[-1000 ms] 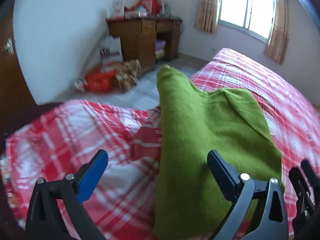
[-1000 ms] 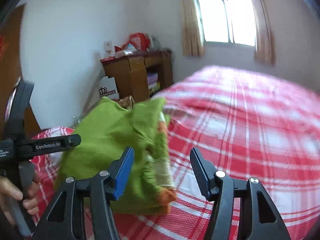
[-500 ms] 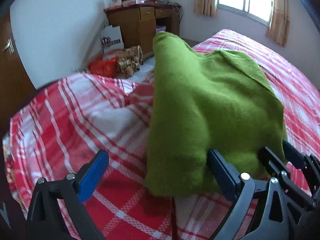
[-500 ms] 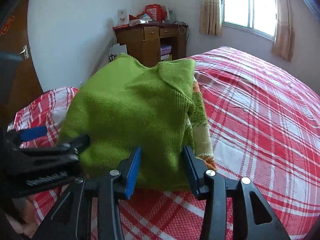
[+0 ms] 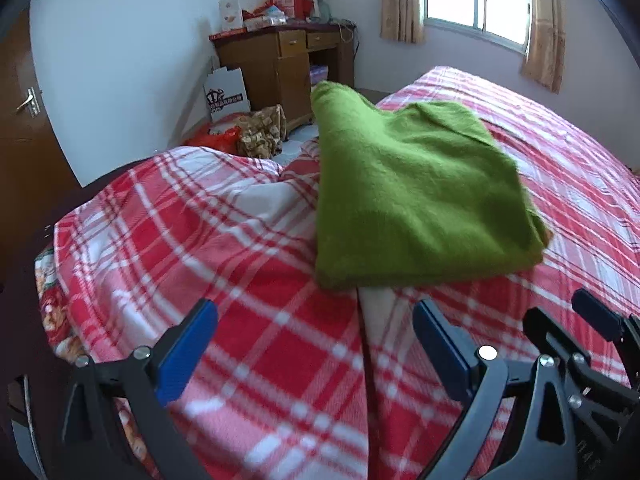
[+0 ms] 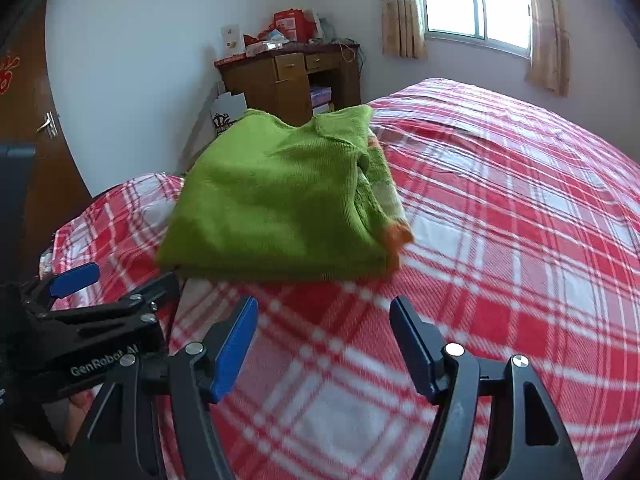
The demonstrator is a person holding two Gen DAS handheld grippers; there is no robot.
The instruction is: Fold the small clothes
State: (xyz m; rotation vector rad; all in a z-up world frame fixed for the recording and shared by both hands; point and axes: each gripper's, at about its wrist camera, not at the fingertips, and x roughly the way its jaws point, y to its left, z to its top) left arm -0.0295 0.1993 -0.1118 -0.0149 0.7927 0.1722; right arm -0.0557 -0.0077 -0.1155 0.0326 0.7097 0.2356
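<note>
We find bare bed (image 5: 260,360) between and ahead of both sets of fingers (image 6: 236,344); the folded green sweater (image 6: 272,208) blocks passage just beyond the fingertips (image 5: 436,332).

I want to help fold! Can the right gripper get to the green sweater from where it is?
Probably yes. The right gripper is open and aimed at the sweater, with only bare blanket between them.
</note>
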